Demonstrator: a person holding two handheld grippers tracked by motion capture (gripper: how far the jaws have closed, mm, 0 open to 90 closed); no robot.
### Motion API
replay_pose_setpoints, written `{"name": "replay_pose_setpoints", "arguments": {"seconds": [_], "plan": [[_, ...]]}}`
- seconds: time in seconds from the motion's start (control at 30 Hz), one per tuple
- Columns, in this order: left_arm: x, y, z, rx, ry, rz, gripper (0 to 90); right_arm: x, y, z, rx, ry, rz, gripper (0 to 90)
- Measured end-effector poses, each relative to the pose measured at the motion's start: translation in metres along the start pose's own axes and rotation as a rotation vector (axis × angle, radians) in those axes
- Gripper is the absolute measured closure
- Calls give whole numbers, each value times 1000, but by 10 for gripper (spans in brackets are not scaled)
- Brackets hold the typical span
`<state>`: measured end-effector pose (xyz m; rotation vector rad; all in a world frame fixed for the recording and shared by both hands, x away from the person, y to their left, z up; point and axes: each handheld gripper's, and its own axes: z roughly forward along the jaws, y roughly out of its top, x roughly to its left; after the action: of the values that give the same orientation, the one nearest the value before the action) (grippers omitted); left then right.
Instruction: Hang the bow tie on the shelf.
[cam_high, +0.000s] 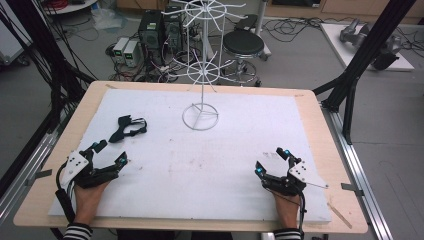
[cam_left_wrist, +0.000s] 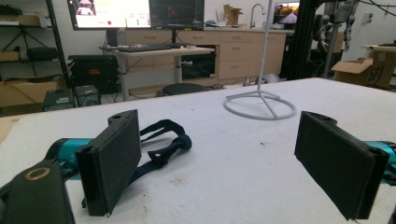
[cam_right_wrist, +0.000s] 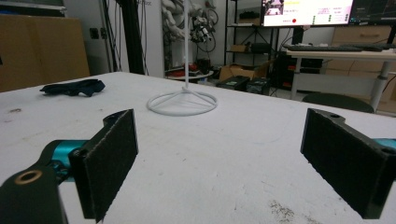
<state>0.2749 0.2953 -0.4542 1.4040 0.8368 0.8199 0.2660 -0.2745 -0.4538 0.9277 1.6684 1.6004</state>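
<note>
A small black strapped item (cam_high: 127, 128) lies on the white mat at the left, also visible in the left gripper view (cam_left_wrist: 161, 142) and far left in the right gripper view (cam_right_wrist: 74, 87). A white wire stand (cam_high: 200, 80) with hook arms rises from its ring base (cam_left_wrist: 259, 104) (cam_right_wrist: 182, 102) at the mat's far middle. My left gripper (cam_high: 111, 152) rests near the front left, open and empty, just short of the black item. My right gripper (cam_high: 272, 161) rests at the front right, open and empty. Both sets of jaws stand wide apart (cam_left_wrist: 222, 163) (cam_right_wrist: 233, 168).
The white mat (cam_high: 210, 165) covers most of a wooden table (cam_high: 320, 130). Black frame posts (cam_high: 360, 60) stand at the right and left edges. A stool (cam_high: 243, 46), computer boxes and cables sit on the floor beyond the far edge.
</note>
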Motion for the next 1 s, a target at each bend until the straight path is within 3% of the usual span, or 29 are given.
{"name": "replay_pose_setpoints", "arguments": {"seconds": [0.57,1.0], "plan": [[1,2,4,37,1,-9,149,0,0,-1,-5,-1,6,102],[7,19,12,112,-18,43,149,-1,0,-1,-8,-1,8,102]]}}
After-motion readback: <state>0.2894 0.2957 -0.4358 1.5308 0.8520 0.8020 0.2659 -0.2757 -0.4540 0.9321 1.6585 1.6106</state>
